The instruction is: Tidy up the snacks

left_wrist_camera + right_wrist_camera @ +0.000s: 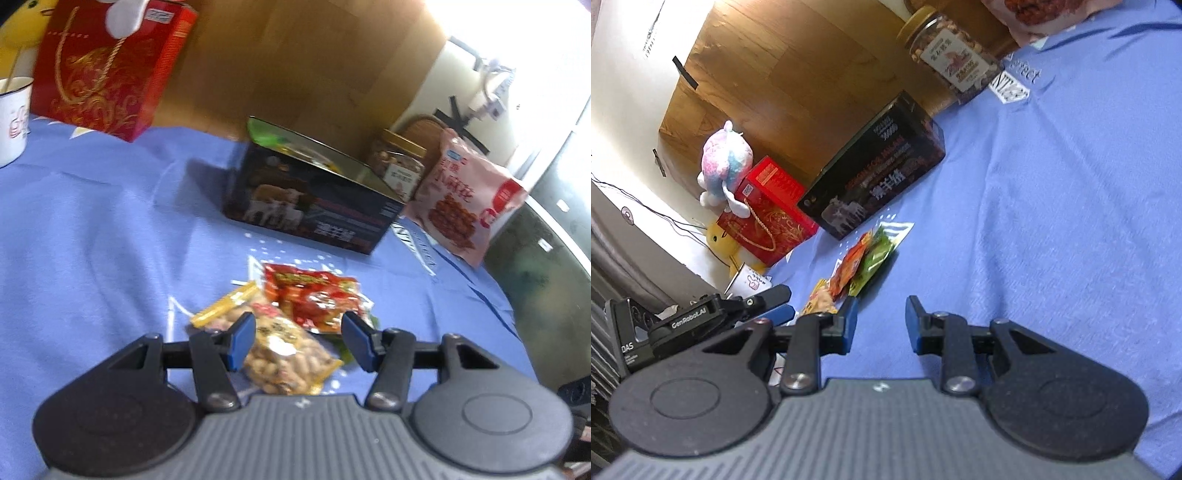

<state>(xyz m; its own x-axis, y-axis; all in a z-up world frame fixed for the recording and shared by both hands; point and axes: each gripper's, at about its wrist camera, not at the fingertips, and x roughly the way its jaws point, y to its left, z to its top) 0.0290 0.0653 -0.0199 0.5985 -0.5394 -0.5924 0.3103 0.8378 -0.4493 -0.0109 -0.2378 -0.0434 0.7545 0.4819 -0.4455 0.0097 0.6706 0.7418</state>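
My left gripper [299,341] hangs over a small pile of snack packets on the blue tablecloth [92,229]. Its jaws stand partly apart with nothing gripped; the peanut bag [284,354] lies on the cloth below and between the blue pads, and I cannot tell whether the left pad touches it. The red packet [314,295] overlaps the peanut bag's far end, and a green packet [877,258] lies at its side. Beyond the pile sits the open black box [314,206], and further right a nut jar [400,166] and a pink snack bag [465,206]. My right gripper [879,325] hovers over bare cloth, jaws partly apart and empty, with the pile ahead to its left. A red gift box [107,70] stands at the far left.
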